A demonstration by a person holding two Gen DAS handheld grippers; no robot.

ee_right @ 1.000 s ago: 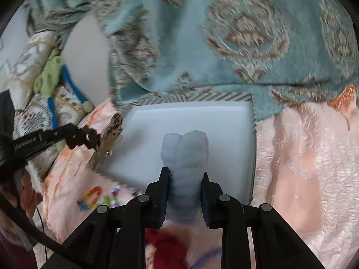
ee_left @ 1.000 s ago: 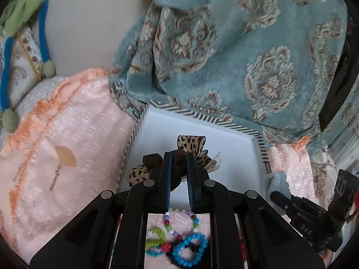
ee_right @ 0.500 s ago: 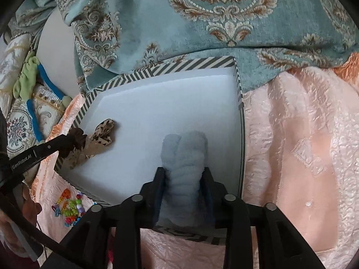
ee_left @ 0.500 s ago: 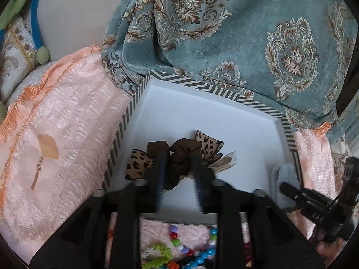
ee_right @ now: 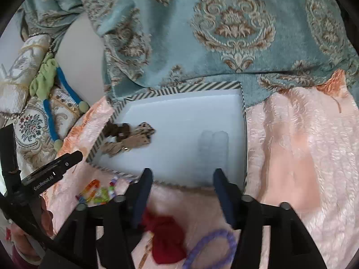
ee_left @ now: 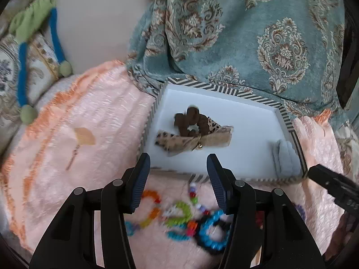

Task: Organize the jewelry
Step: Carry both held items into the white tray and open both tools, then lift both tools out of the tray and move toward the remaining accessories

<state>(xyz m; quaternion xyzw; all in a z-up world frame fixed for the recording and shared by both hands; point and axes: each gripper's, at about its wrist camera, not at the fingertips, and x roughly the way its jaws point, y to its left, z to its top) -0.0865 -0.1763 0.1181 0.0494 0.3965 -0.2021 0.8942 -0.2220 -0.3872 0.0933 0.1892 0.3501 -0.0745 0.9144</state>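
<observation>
A shallow white tray with a black-and-white striped rim sits on a peach-pink bedspread. 2 items already lie inside it. A leopard-print and brown scrunchie bow rests toward the tray's left side, and a pale grey-blue fuzzy scrunchie lies against the right wall, near the front corner (in the right wrist view it is blurred but visible at).

Several pieces are not yet in the tray. On the bedspread just in front of the tray's near rim is a cluster of coloured bead bracelets, in orange, green, blue and black. Further right lie a red fabric piece and a purple bead bracelet.

The left hand-held gripper is spread wide and holds nothing, hovering above the bead cluster. The right hand-held gripper is likewise spread and empty, positioned over the tray's near rim.

Judging by this, the task is perhaps a third done: 2 pieces are stored, and at least 3 groups remain to be picked up.

Behind the tray is a teal damask blanket.
</observation>
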